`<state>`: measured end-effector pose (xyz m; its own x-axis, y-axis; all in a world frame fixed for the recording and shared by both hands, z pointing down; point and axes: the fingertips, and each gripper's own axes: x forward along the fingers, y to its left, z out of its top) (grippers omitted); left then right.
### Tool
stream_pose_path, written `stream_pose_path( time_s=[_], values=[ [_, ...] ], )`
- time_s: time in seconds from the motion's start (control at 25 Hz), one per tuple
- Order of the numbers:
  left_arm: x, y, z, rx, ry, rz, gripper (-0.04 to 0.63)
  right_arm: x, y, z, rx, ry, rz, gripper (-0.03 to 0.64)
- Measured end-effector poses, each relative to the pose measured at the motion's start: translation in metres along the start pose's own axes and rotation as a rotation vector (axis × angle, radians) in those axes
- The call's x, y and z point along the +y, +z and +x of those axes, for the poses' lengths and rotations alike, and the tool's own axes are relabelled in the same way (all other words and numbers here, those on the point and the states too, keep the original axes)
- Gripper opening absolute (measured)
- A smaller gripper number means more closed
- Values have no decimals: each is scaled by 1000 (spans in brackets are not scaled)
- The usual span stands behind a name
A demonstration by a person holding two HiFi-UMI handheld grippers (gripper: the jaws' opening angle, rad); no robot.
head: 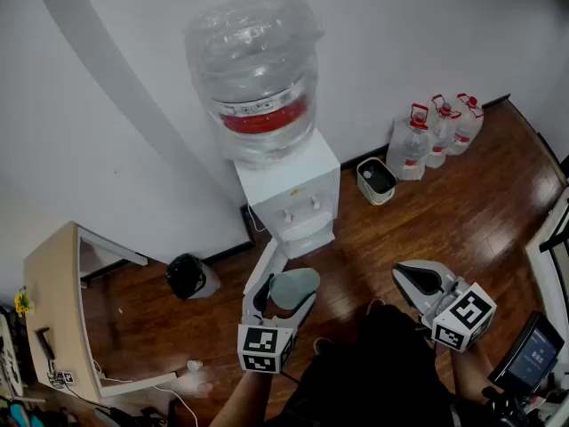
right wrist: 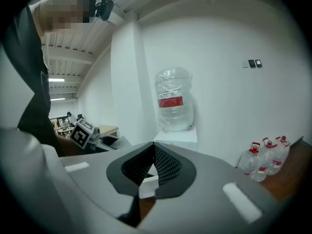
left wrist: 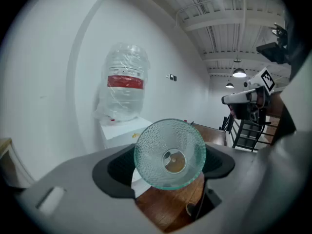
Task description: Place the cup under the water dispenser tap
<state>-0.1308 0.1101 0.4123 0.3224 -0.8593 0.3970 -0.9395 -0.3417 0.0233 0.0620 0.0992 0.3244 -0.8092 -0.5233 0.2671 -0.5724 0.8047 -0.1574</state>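
A pale green glass cup (head: 294,287) lies on its side between the fingers of my left gripper (head: 292,276), which is shut on it. In the left gripper view the cup's dimpled base (left wrist: 169,154) faces the camera. The white water dispenser (head: 293,185), with a big clear bottle (head: 258,74) on top, stands against the wall just beyond the cup. Its taps (head: 300,207) are above and past the cup. My right gripper (head: 416,280) hovers to the right over the floor, shut and with nothing in it; its pads (right wrist: 153,165) meet.
Several small water jugs (head: 440,132) with red caps and a white bin (head: 376,181) stand right of the dispenser. A black bag (head: 188,276) and a wooden desk (head: 53,283) are to the left. A screen (head: 532,358) is at the bottom right. The floor is wood.
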Motion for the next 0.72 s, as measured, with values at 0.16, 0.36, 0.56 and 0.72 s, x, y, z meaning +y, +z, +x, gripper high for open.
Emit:
stream_pose_path(
  time_s=[0.16,0.36,0.56,0.72],
  values=[
    [1,-7,40,54,-8,42,505,-33,-5,2,-5,-24,31,2],
    [-5,-21,107,123,18,44,505,-90,6,9,-30,-8,28,2],
    [0,-37,163,207,79,-14,505,-151,15,13,-39,22,67,2],
    [4,-53,197,264,136,-32,505,-189,26,10,-46,64,80,2]
  ],
)
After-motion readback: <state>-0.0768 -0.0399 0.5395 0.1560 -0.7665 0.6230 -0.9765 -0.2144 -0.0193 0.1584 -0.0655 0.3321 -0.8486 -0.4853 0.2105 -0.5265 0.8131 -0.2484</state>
